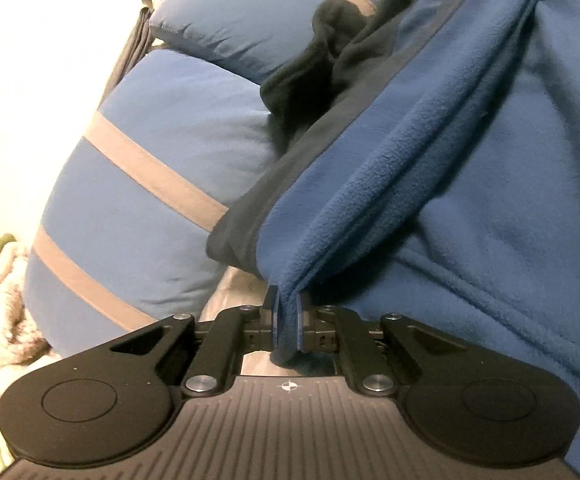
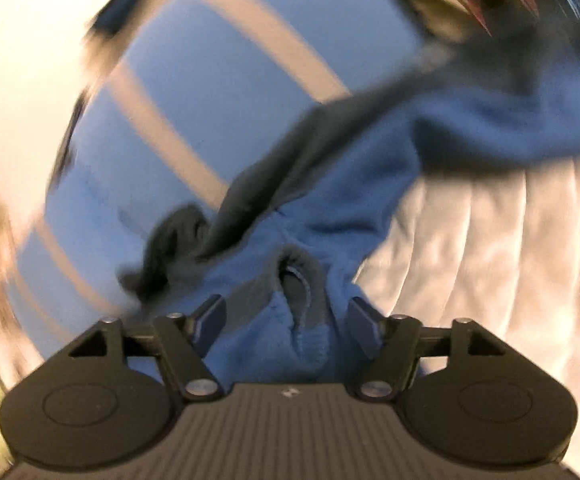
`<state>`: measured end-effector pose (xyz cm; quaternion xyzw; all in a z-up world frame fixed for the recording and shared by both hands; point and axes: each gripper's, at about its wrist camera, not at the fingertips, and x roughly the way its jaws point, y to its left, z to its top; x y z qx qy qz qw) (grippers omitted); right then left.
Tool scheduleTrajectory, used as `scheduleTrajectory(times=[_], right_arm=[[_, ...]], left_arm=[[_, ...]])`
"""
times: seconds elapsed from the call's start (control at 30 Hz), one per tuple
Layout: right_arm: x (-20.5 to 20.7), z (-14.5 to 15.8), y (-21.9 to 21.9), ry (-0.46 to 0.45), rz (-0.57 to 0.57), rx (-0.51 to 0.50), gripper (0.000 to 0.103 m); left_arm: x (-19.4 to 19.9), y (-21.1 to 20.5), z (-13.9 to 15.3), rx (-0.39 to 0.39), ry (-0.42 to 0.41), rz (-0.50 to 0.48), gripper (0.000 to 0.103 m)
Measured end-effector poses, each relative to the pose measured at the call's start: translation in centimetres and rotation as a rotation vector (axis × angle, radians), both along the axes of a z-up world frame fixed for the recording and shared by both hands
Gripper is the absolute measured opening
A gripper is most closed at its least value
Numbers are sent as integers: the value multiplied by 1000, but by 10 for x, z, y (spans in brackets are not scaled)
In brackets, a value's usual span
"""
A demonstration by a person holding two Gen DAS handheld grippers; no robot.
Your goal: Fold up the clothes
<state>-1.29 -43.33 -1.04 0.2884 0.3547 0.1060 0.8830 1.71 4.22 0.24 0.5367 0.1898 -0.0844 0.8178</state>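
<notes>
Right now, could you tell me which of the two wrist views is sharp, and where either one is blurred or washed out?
Left wrist view: sharp on the blue fleece and striped pillow, but overexposed white at upper left. Right wrist view: motion-smeared throughout, worst toward the edges.

The blue fleece garment [image 1: 470, 168] fills the whole right side ahead of the left tool [image 1: 288, 320], leaving no gap there. To the left, two striped blue pillows [image 1: 150, 184] block the way. Ahead of the right tool [image 2: 286, 320], bunched fleece lies between its spread fingers; bare white bedding [image 2: 490, 240] stretches open to its right.
</notes>
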Motion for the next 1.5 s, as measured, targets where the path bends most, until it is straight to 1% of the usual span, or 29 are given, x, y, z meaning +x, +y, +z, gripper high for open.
scheduleTrajectory(times=[0.03, 0.1, 0.2, 0.3, 0.4, 0.5, 0.6, 0.67, 0.73, 0.77, 0.83, 0.9, 1.03, 1.1, 1.23, 1.3, 1.33, 1.37, 1.4, 1.47, 1.5], right_arm=[[-2, 9, 8, -25, 43, -94, 83], [-6, 24, 31, -96, 169, -317, 84], [-15, 29, 67, -199, 368, -647, 84], [-28, 12, 107, -308, 588, -1002, 82], [-38, -13, 131, -369, 774, -1267, 79], [-42, -30, 143, -398, 859, -1394, 74], [-40, -46, 155, -430, 907, -1518, 68], [-39, -58, 161, -449, 918, -1601, 61], [-36, -71, 167, -464, 915, -1683, 52], [-35, -77, 168, -473, 915, -1712, 50], [-33, -82, 169, -472, 922, -1725, 28], [-34, -76, 167, -493, 911, -1721, 24], [-22, -49, 155, -507, 884, -1662, 20], [-13, -36, 149, -455, 910, -1612, 18], [-6, -32, 139, -333, 1004, -1486, 16], [-3, -33, 136, -289, 1024, -1418, 16], [-1, -33, 135, -272, 1028, -1391, 21], [0, -33, 135, -255, 1021, -1366, 35], [1, -30, 134, -247, 1002, -1342, 41], [-3, -19, 132, -261, 968, -1266, 50], [-4, -9, 130, -282, 940, -1198, 58]], left_arm=[[1, -2, -1, 14, -20, -4, 8], [2, -2, 2, -1, -37, 5, 8], [2, -3, 4, -3, -48, 9, 8], [-1, -1, 0, 2, -51, 8, 8], [-4, 0, -2, 5, -47, 7, 9], [2, 0, -2, -11, -45, 11, 9], [6, 0, 0, -38, -39, 19, 9], [8, 1, 2, -56, -34, 23, 9], [8, 2, 3, -69, -28, 25, 9], [8, 3, 3, -72, -26, 25, 9], [6, 3, 2, -64, -24, 20, 9], [5, 4, 1, -51, -20, 13, 9], [3, 5, -6, 2, 7, -12, 9], [2, 5, -12, 34, 35, -24, 8], [-1, 5, -24, 106, 91, -53, 8], [-1, 5, -25, 105, 86, -53, 11], [-2, 6, -24, 103, 79, -51, 12], [-3, 5, -23, 111, 70, -46, 17], [-5, 5, -23, 119, 60, -41, 32], [-12, 3, -16, 116, 19, -35, 49], [-17, 2, -10, 105, -4, -40, 53]])
